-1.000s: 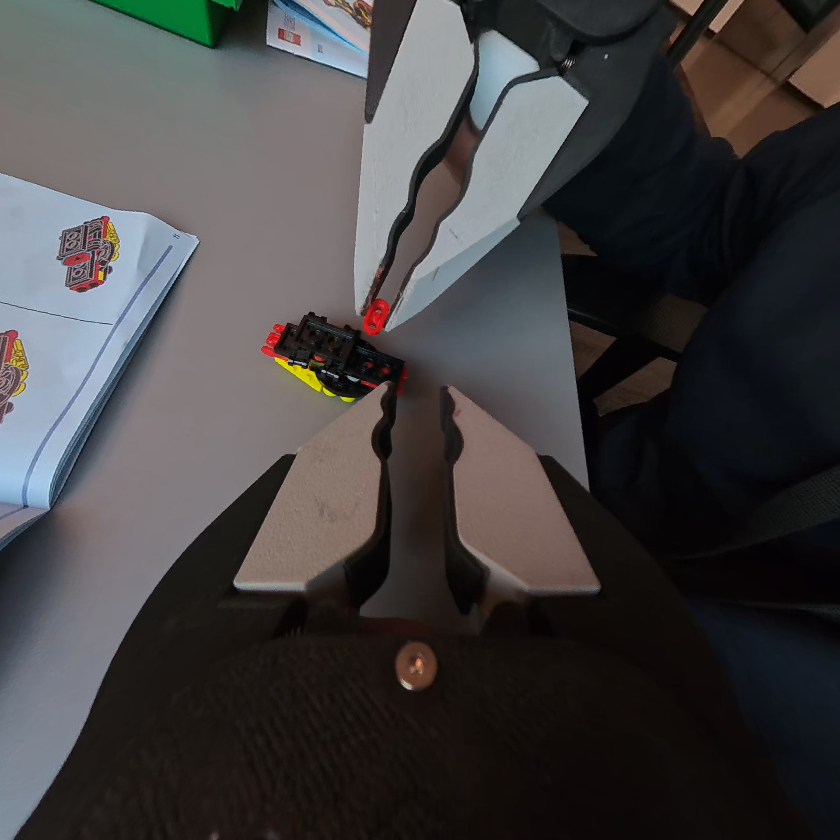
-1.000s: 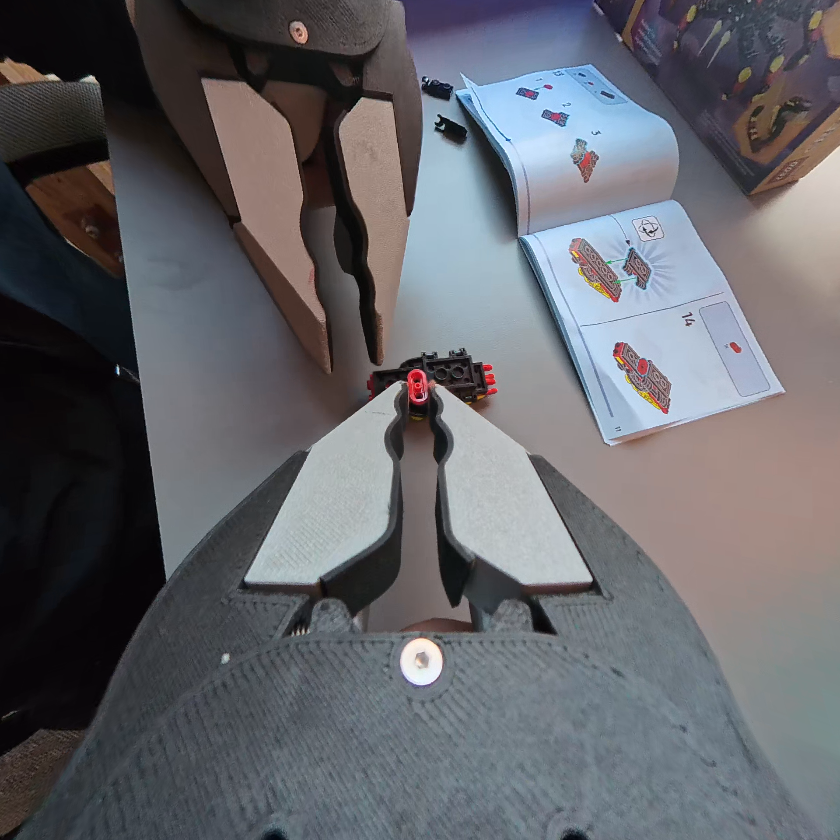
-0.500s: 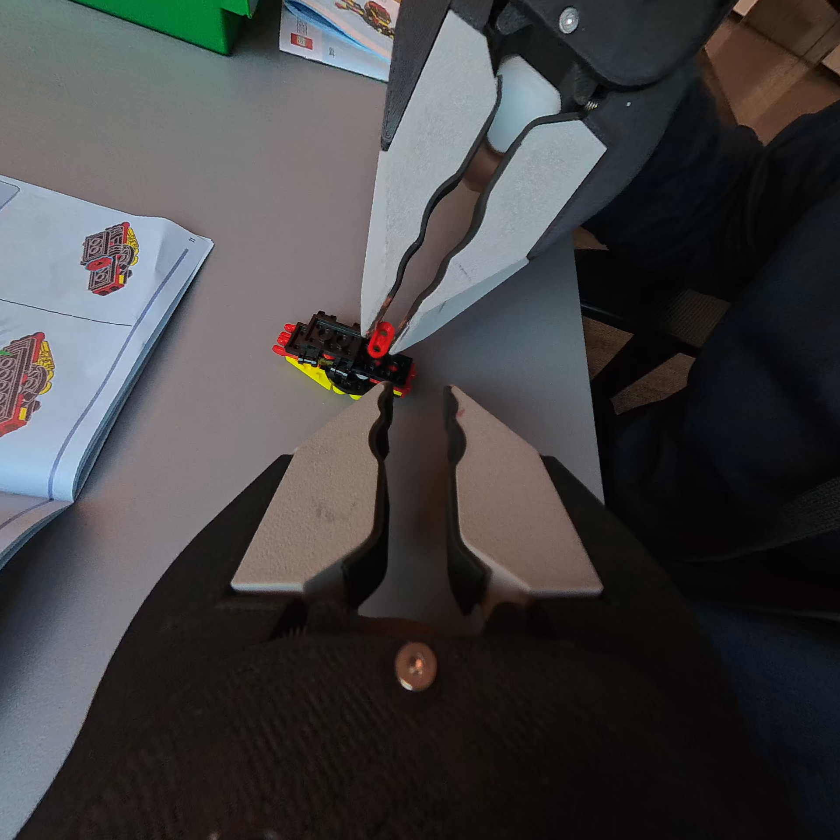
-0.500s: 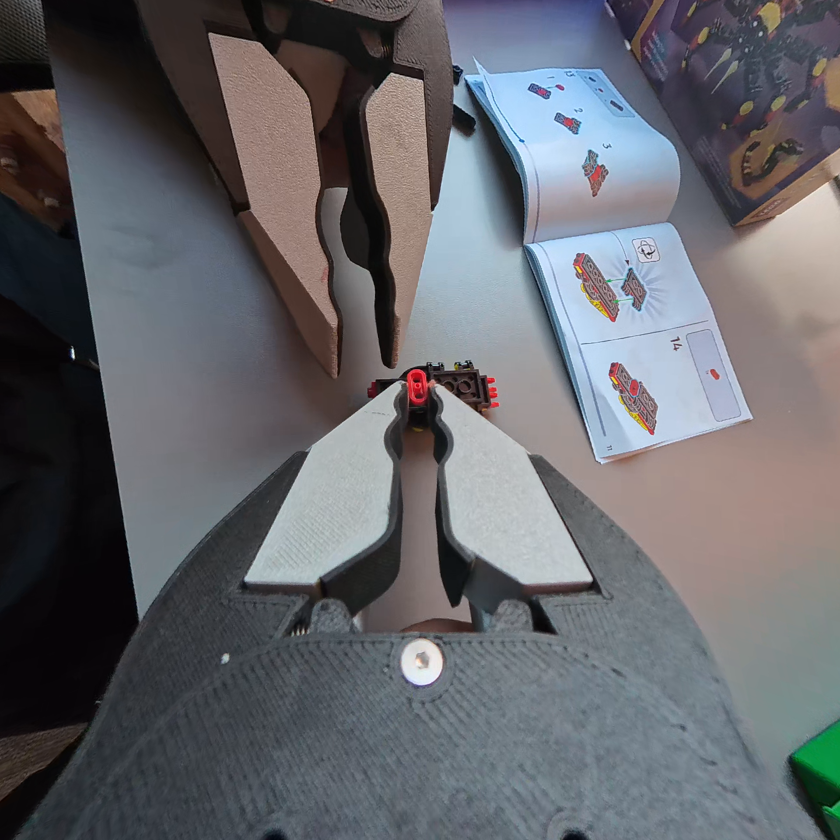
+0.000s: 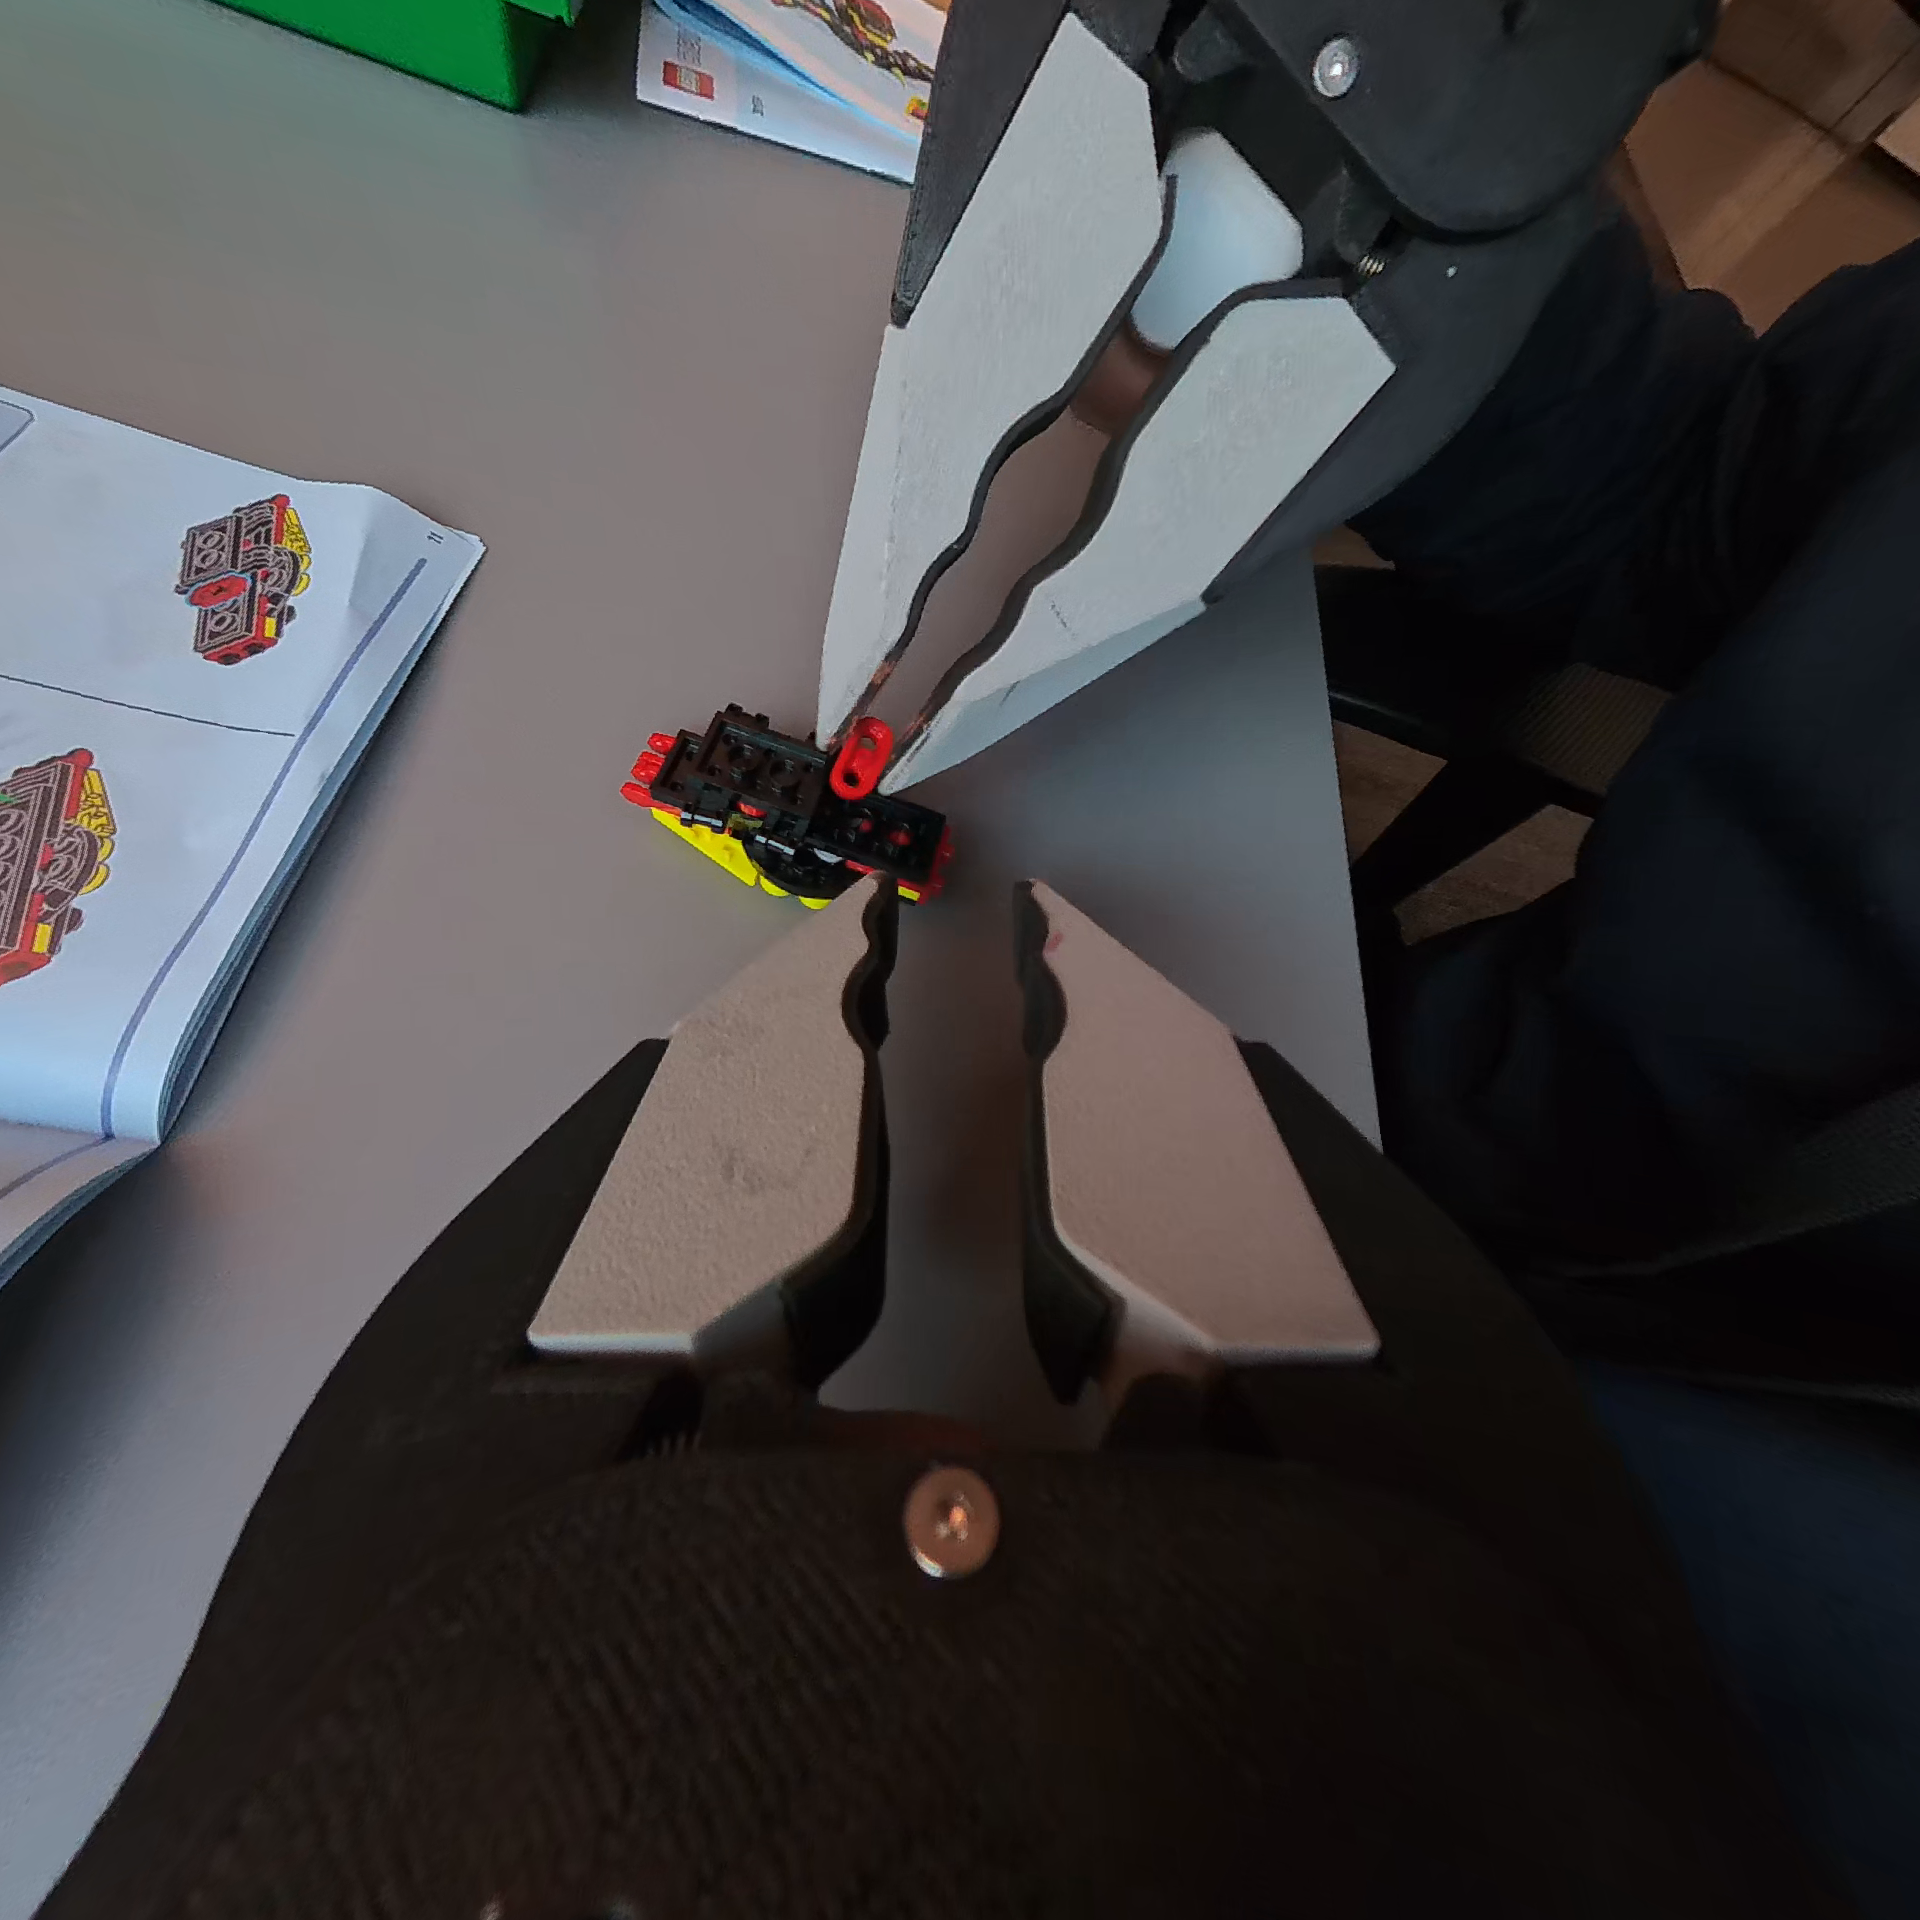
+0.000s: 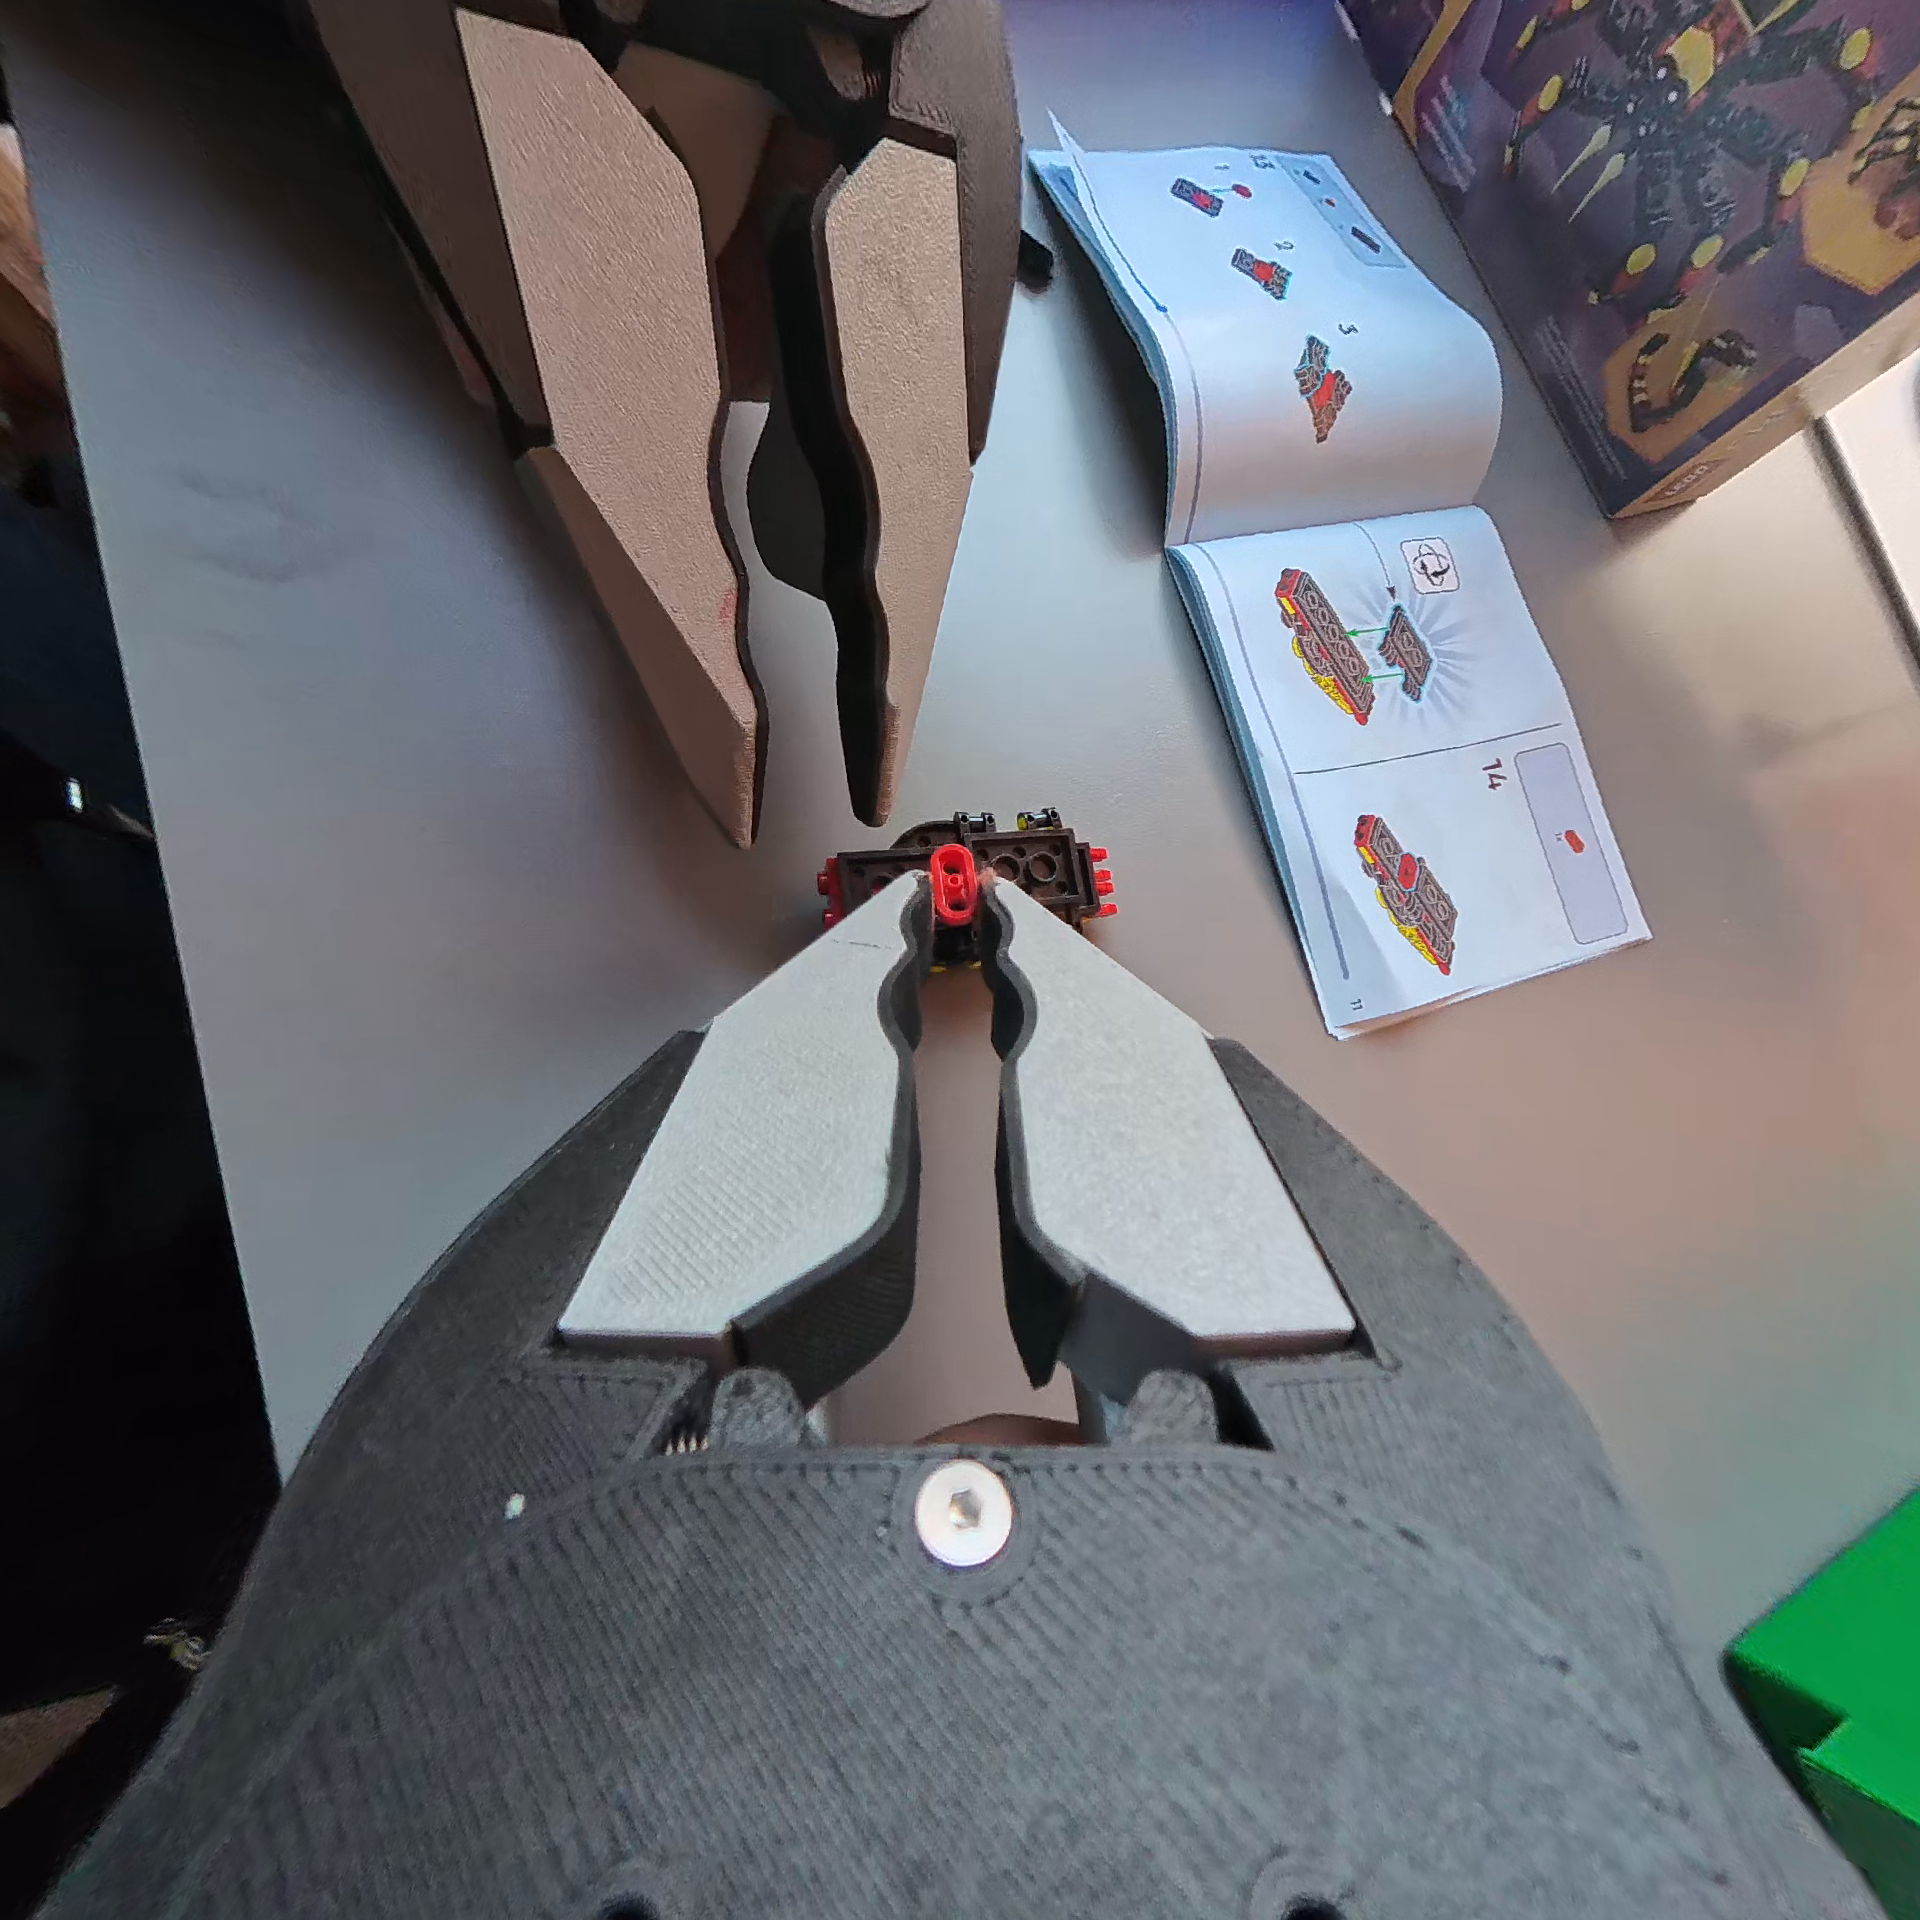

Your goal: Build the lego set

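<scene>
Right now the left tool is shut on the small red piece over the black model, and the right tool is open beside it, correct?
Sides are swapped. The right tool is shut on the red piece over the model, as the right wrist view shows. The left tool is open beside it, holding nothing, in the left wrist view.

the black, red and yellow lego model point(image 5: 784, 821) sits hemmed between the left gripper point(image 5: 951, 894) and the right gripper point(image 5: 871, 750), with the open instruction booklet point(image 6: 1392, 644) lying off one side, while bare grey table point(image 5: 520, 343) stays passable between model and booklet.
</scene>
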`<action>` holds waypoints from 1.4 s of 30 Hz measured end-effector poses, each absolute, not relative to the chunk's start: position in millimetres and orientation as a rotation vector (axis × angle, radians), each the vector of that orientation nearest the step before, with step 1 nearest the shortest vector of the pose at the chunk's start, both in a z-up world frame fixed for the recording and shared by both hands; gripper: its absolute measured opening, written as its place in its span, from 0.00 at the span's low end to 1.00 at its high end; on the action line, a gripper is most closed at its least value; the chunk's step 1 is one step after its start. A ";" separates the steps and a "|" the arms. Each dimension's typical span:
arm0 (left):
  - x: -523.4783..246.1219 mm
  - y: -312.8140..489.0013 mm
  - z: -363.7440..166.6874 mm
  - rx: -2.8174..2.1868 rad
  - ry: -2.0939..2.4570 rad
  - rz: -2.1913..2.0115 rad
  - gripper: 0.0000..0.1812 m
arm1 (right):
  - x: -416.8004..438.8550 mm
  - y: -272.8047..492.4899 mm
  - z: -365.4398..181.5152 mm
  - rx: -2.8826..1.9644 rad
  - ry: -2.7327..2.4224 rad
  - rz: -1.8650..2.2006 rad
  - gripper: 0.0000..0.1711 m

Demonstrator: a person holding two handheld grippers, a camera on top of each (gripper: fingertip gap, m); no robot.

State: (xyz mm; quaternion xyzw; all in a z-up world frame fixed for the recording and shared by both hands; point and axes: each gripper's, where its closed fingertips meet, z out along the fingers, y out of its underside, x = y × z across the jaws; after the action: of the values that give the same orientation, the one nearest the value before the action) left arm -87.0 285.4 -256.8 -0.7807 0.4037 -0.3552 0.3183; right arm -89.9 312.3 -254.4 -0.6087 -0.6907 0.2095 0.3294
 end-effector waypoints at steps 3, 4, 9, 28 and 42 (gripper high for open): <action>-86.8 284.4 -257.1 -2.053 1.070 -0.932 0.11 | -90.3 311.4 -256.9 -1.572 -1.828 0.494 0.03; -86.7 283.9 -257.6 -2.056 1.073 -0.935 0.12 | -90.9 311.2 -256.9 -1.563 -1.831 0.484 0.03; -86.5 282.3 -258.6 -2.060 1.083 -0.936 0.12 | -93.3 310.0 -256.5 -1.547 -1.835 0.467 0.03; -86.2 278.0 -261.5 -2.076 1.109 -0.952 0.12 | -94.1 310.1 -258.3 -1.484 -1.853 0.414 0.04; -86.5 278.1 -262.2 -2.082 1.107 -0.949 0.12 | -90.3 306.6 -251.9 -1.518 -1.815 0.515 0.02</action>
State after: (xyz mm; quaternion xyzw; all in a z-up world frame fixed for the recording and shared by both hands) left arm -86.5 278.1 -262.2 -0.7825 0.4163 -0.3567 0.2954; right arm -90.3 306.6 -251.9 -0.5867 -0.7015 0.1991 0.3522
